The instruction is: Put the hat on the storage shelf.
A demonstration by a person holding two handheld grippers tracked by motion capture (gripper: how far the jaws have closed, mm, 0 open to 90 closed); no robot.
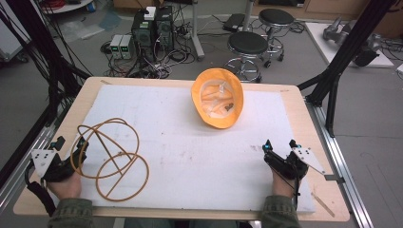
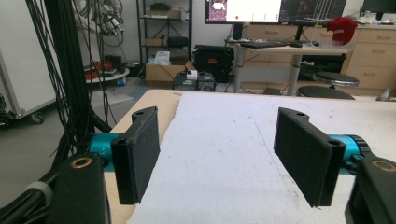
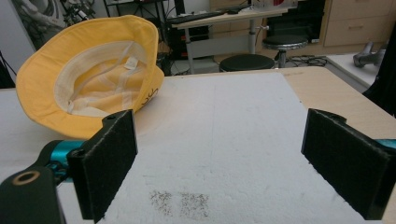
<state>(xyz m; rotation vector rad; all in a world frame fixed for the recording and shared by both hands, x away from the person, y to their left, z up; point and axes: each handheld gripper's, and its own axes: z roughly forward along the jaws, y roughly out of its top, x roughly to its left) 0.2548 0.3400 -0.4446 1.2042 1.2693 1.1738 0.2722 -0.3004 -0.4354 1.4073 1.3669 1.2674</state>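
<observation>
White foam sheeting (image 1: 190, 152) is covering most of the wooden table (image 1: 309, 142), with stools, cables and computer boxes standing on the floor beyond its far edge. Near the far middle of the sheet a yellow hat (image 1: 217, 97) is lying upturned and tilted, its pale lining and inner straps facing up; in the right gripper view the hat (image 3: 88, 79) is sitting ahead and to the left of the jaws. At the near left a wire frame (image 1: 111, 159) of bent tan hoops is resting on the foam, just beside the left gripper (image 1: 71, 147), though I cannot tell whether they are touching. Both claws are standing wide open and holding nothing: the left gripper (image 2: 219, 154) is showing bare foam between its pads, and the right gripper (image 1: 280, 145), well apart from the hat at the near right, is doing the same in its own view (image 3: 219, 163). The hat is looking light, soft and floppy, so it is likely folding under any pinch rather than slipping; the brim edge nearest the right claw seems the best place to grip. The frame is looking light, springy and thin, probably rolling or twisting if taken by one hoop, so a crossing of wires would be steadier.
</observation>
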